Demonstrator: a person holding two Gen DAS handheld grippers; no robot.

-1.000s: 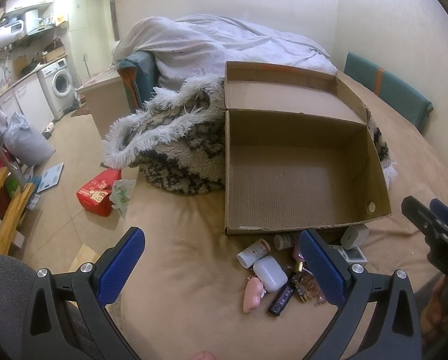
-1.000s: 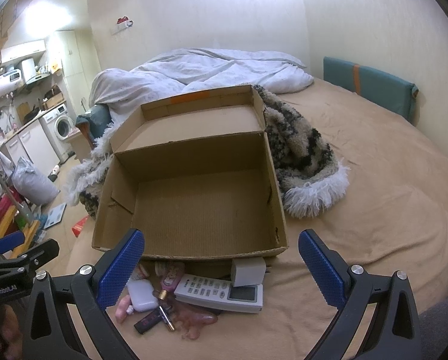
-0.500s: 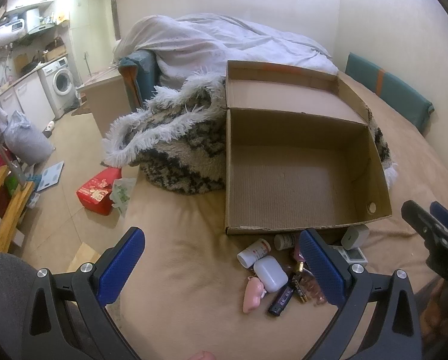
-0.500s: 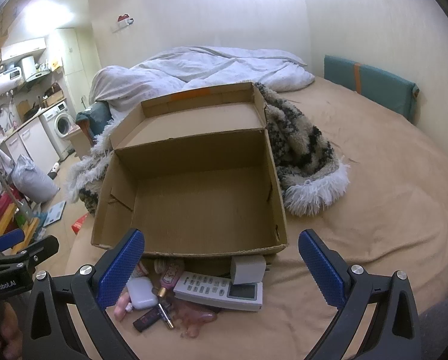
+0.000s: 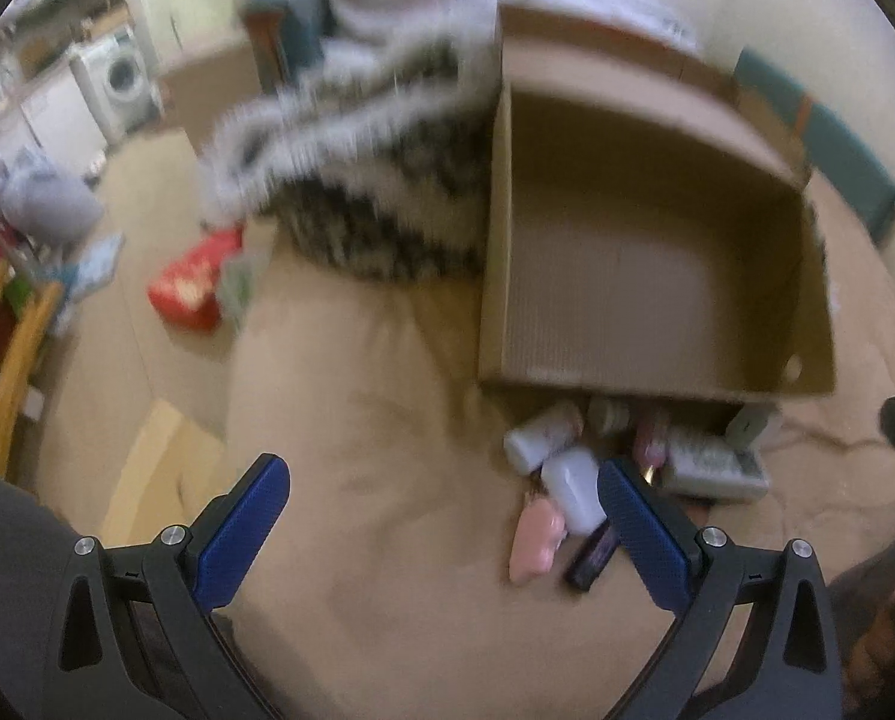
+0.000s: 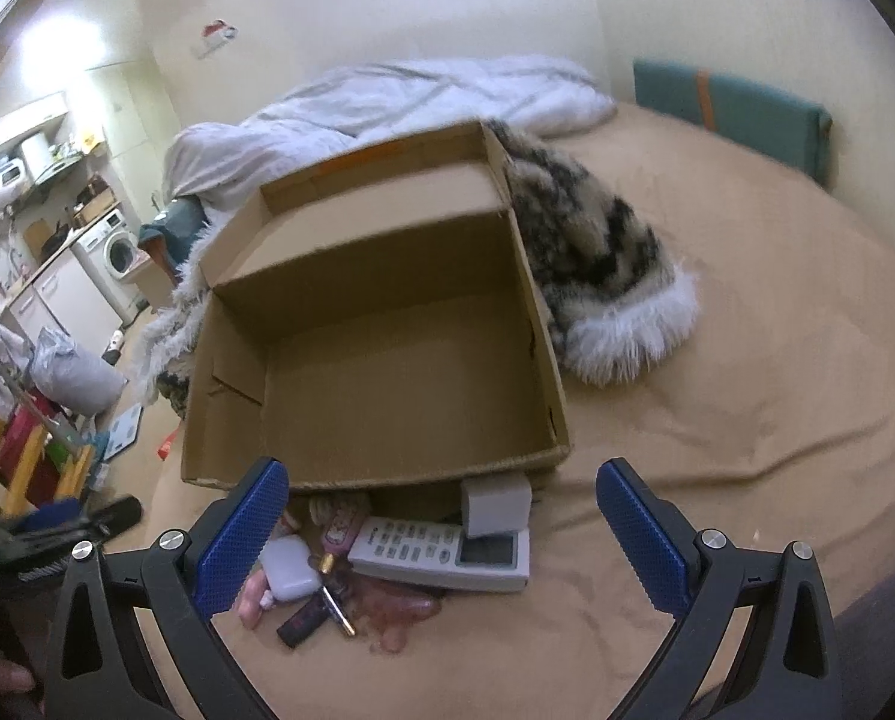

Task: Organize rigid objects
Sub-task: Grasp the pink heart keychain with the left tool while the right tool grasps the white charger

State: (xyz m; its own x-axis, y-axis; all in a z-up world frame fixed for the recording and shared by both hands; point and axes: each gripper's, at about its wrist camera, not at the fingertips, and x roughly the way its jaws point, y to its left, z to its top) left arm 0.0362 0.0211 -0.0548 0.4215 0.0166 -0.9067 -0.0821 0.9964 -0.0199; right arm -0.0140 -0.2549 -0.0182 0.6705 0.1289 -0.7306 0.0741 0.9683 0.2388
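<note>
We see a big cardboard box [image 6: 387, 354] lying open on a tan bed cover [image 6: 717, 420], and nothing is inside it. Its near wall sits at about 12 o'clock from our right claw [image 6: 441, 531]. A heap of small hard things lies on the cover right against that wall, between the box and our claws.

In the right wrist view, a white remote [image 6: 441, 552] lies flat in the heap. A little grey block [image 6: 495, 504] sits at its 12 o'clock, touching it. At the remote's 9 o'clock we see a small white case [image 6: 288, 567], and past that a pink thing [image 6: 252, 597]. A dark stick [image 6: 303, 621] lies at about 7 o'clock from the remote.

Our right claw is spread wide and grips nothing. Its blue pads [image 6: 243, 534] stand well apart, above the heap.

The left wrist view is blurry. Our left claw [image 5: 441, 531] is spread wide too, with nothing in it. The heap lies at about 1 o'clock from it, and we can pick out the white case [image 5: 573, 495] and the pink thing [image 5: 534, 546] there.

A fluffy black and white blanket [image 6: 603, 276] touches the box at its 2 o'clock. A white quilt [image 6: 399, 102] lies behind it. Far off at 9 o'clock stands a washing machine [image 6: 117, 249].
</note>
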